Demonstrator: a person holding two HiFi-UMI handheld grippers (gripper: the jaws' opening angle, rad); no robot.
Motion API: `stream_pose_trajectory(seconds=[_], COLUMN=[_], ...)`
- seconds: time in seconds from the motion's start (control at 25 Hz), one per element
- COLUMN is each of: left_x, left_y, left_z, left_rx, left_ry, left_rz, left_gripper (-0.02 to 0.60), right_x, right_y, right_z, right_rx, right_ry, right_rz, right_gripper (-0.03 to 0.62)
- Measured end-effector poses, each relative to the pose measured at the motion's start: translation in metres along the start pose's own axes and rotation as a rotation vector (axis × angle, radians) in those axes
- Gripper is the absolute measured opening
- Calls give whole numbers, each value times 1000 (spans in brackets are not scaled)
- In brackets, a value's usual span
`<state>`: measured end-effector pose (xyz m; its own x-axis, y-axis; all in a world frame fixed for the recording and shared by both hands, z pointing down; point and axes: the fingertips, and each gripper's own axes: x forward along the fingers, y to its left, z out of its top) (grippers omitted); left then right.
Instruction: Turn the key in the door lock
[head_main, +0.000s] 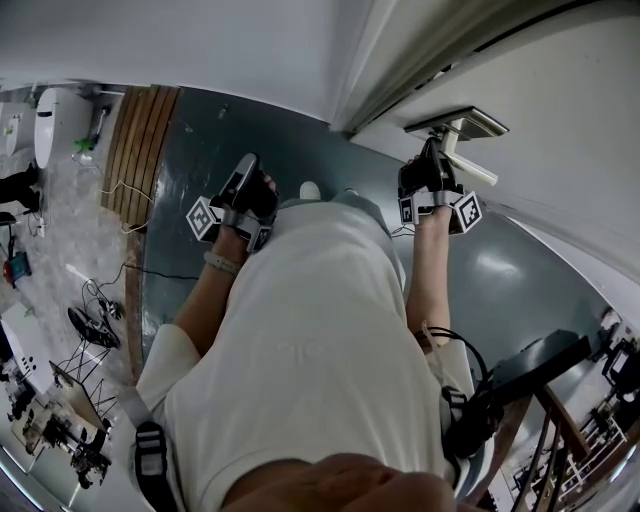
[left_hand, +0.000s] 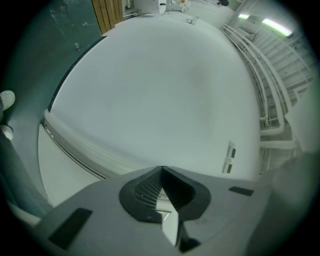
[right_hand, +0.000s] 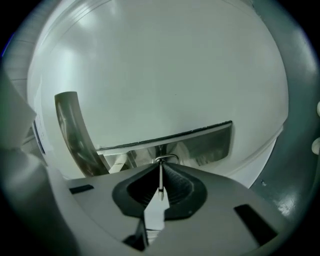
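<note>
The right hand-held gripper was clamped on the key. The key was held edge-on, straight ahead in the lock plate, its long axis along the jaws. The left hand-held gripper was closed, empty and well apart.

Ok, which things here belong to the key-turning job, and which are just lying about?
Job: right gripper, shut on the key; lock plate; handle; door.
Lying about: left gripper, shut and empty; cables; wooden panel.
</note>
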<state>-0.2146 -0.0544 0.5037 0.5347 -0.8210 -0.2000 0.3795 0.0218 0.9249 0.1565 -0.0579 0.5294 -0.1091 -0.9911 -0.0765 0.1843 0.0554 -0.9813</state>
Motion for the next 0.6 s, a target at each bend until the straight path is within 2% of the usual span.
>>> stream_pose_trajectory(seconds=[0.24, 0.32, 0.4, 0.48, 0.52, 0.6], left_x=[2, 1, 1, 2, 3, 6], left_y=[1, 2, 3, 5, 5, 5], left_z=[-2, -2, -2, -2, -3, -5], left_rx=[-3, -1, -4, -13, -17, -22], left_ry=[2, 0, -3, -3, 1, 17], left_rz=[-3, -2, -4, -5, -4, -5], left_gripper=[8, 8, 8, 8, 8, 8], right_x=[1, -4, -15, -30, -37, -47], right_y=[1, 3, 9, 20, 26, 33], right_z=[3, 7, 14, 22, 25, 18], right_rx=[-33, -105, -231, -458, -632, -1072], right_ry=[-10, -1, 2, 11, 32, 128], right_rz=[2, -31, -80, -140, -181, -264], right_gripper=[40, 41, 41, 43, 43, 53])
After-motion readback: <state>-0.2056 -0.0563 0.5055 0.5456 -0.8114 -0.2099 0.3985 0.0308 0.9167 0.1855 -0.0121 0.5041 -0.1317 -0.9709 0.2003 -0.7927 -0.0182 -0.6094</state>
